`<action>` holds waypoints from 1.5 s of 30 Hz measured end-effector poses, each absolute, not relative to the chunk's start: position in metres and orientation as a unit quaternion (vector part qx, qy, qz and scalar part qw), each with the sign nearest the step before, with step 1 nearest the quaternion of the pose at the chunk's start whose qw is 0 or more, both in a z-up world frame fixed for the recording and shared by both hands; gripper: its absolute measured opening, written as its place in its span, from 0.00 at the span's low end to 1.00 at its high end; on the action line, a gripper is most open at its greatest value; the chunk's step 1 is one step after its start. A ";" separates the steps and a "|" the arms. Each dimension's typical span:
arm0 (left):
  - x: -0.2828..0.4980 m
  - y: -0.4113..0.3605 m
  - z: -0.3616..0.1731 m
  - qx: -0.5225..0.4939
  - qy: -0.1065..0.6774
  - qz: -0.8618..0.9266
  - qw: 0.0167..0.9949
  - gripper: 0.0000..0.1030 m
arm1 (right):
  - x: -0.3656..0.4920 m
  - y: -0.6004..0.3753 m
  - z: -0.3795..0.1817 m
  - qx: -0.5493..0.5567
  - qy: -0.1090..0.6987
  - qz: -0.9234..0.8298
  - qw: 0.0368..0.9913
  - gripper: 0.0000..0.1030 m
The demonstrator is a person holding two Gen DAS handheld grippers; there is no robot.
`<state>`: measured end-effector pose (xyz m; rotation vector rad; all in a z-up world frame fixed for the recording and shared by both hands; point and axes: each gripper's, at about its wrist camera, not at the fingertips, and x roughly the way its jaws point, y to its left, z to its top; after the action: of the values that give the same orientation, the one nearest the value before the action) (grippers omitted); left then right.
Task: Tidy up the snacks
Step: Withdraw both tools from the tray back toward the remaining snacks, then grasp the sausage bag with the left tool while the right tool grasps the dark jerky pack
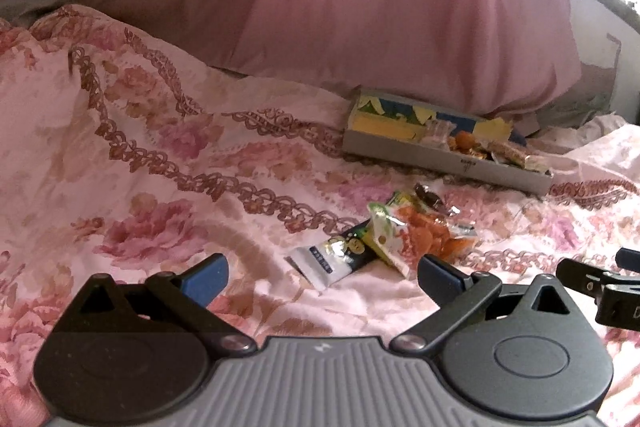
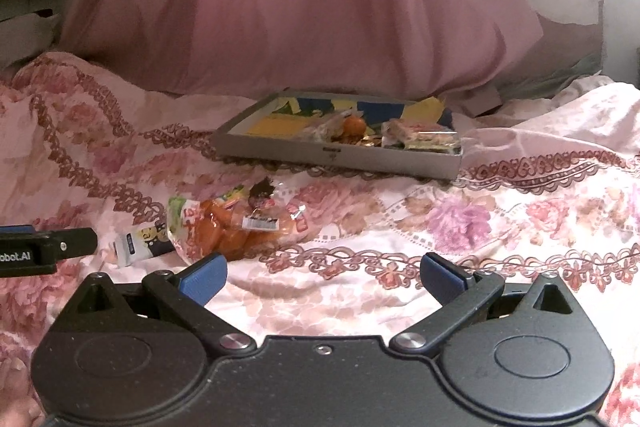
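Observation:
A shallow grey box (image 1: 440,153) (image 2: 336,157) lies on the floral bedspread and holds several wrapped snacks and a small orange fruit (image 2: 355,125). In front of it lies a clear bag of orange snacks (image 1: 428,235) (image 2: 236,227), and beside that a black-and-white snack bar (image 1: 340,259) (image 2: 144,241). My left gripper (image 1: 322,277) is open just short of the bar, nothing between its blue pads. To the right of the bag, my right gripper (image 2: 322,277) is open over bare bedspread.
A big pink pillow (image 1: 360,7) (image 2: 300,7) rises right behind the box. The rumpled floral bedspread (image 1: 160,167) (image 2: 480,219) spreads on all sides. The right gripper's tip (image 1: 600,287) shows at the left wrist view's right edge, and the left gripper's tip (image 2: 44,249) at the right wrist view's left edge.

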<state>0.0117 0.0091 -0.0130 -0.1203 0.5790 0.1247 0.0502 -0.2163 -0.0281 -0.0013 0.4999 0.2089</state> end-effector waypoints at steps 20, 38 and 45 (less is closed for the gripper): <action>0.027 -0.010 -0.028 -0.025 0.308 0.044 0.950 1.00 | 0.090 -0.203 -0.037 -0.029 0.253 0.156 0.954 0.99; 0.083 -0.010 -0.048 -0.032 0.363 -0.137 0.921 1.00 | 0.217 -0.168 -0.042 -0.045 0.347 0.227 0.909 0.99; 0.105 -0.001 -0.056 -0.039 0.361 -0.137 0.922 0.99 | 0.265 -0.151 -0.052 0.007 0.409 0.242 0.880 0.78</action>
<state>0.1050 -0.0007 -0.0560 -0.0795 0.7419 -0.2804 0.2649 -0.1513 -0.0523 0.0149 0.8530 0.5046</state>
